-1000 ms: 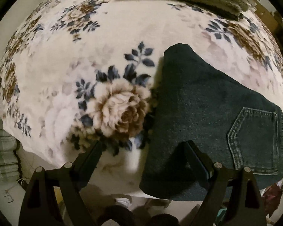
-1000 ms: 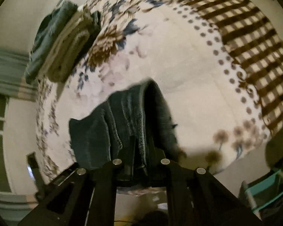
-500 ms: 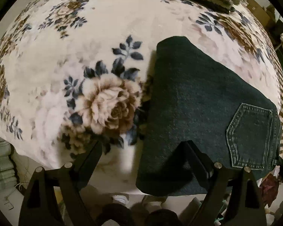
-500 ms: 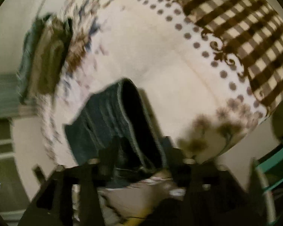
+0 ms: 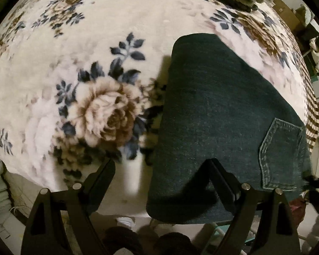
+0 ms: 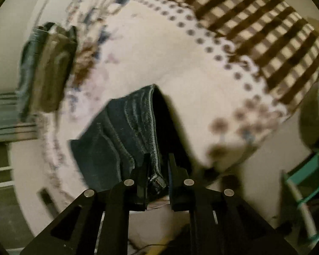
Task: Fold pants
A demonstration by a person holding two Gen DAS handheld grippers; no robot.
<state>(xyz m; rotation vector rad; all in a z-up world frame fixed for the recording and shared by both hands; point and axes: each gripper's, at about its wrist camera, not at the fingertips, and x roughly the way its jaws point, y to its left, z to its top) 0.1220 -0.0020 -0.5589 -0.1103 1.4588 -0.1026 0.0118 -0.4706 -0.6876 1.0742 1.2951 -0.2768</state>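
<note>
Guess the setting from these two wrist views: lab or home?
Probably a home bedroom: the jeans lie on a plush floral blanket that looks spread over a bed, with folded clothes stacked at its far edge and household clutter around.

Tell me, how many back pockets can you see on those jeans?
1: a stitched back pocket on the jeans, at their right end in the left camera. Another may be folded underneath.

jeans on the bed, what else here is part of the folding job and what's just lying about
Part of the job:
dark jeans
right hand-held gripper, shut on their edge
left hand-held gripper, open

Just lying about:
floral blanket
folded clothes pile
checked cloth
</note>
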